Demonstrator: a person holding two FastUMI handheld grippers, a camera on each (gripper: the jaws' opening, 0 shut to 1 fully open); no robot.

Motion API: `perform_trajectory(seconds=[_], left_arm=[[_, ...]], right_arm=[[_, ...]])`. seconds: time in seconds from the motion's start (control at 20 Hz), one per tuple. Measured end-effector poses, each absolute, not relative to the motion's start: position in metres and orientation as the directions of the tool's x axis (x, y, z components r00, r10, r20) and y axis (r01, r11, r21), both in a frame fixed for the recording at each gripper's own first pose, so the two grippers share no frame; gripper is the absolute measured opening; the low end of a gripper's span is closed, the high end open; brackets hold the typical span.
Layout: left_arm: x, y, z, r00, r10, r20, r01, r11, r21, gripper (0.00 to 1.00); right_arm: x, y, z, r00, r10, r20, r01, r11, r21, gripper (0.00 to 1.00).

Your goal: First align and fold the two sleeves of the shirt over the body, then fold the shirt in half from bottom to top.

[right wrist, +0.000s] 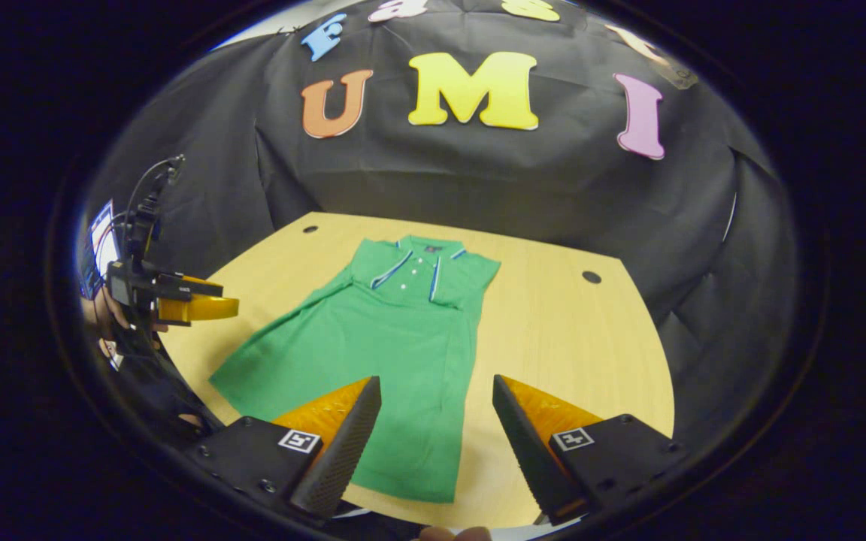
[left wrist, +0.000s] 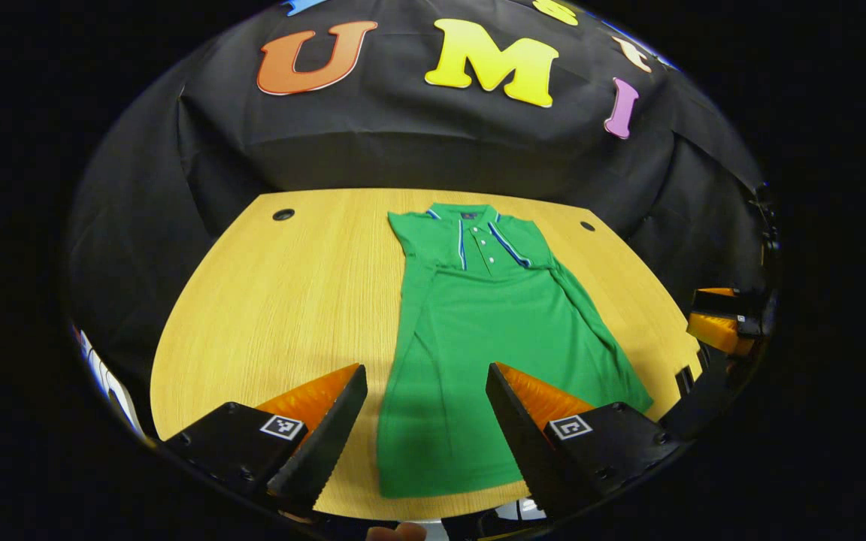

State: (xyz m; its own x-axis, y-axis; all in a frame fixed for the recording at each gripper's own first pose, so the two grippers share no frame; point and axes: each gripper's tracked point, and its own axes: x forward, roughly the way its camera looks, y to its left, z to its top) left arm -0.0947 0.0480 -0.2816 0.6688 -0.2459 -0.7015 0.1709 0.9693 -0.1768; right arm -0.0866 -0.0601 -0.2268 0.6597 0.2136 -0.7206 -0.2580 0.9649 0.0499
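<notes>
A green polo shirt (left wrist: 478, 323) lies flat on the wooden table (left wrist: 290, 300), collar at the far end, hem toward me. Both sleeves are folded in over the body. My left gripper (left wrist: 425, 379) hovers open above the shirt's lower left part, holding nothing. In the right gripper view the same shirt (right wrist: 395, 338) spreads out ahead, and my right gripper (right wrist: 437, 394) stands open over its lower right edge, also holding nothing. The right gripper (left wrist: 726, 319) shows at the far right of the left gripper view. The left gripper (right wrist: 177, 300) shows at the left of the right gripper view, held by a hand.
Two round cable holes (left wrist: 283, 214) (left wrist: 588, 225) sit near the table's far corners. Bare wood lies on both sides of the shirt. The table's curved front edge (left wrist: 418, 511) is close below the fingers.
</notes>
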Motion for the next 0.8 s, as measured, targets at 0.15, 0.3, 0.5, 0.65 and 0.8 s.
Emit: perform_trajectory(seconds=[0.15,0.3,0.5,0.65,0.8], left_arm=[[-0.143,0.052,-0.31,0.598,-0.287,-0.749,0.195,0.958,-0.211,1.0],[-0.181,0.06,-0.334,0.544,-0.285,-0.789,0.208,0.957,-0.203,1.0],[-0.206,0.061,-0.36,0.496,-0.284,-0.821,0.237,0.953,-0.187,1.0],[-0.208,0.062,-0.371,0.472,-0.283,-0.835,0.217,0.955,-0.201,1.0],[-0.205,0.062,-0.372,0.472,-0.277,-0.837,0.187,0.959,-0.212,1.0]], right_arm=[[-0.126,-0.064,-0.263,0.564,0.195,-0.803,-0.259,0.964,0.052,0.99],[-0.16,-0.074,-0.289,0.494,0.173,-0.852,-0.217,0.974,0.071,0.93],[-0.18,-0.085,-0.317,0.443,0.144,-0.885,-0.186,0.98,0.067,0.96],[-0.186,-0.089,-0.333,0.416,0.129,-0.9,-0.185,0.981,0.055,0.93],[-0.187,-0.089,-0.346,0.388,0.12,-0.914,-0.191,0.98,0.047,0.93]])
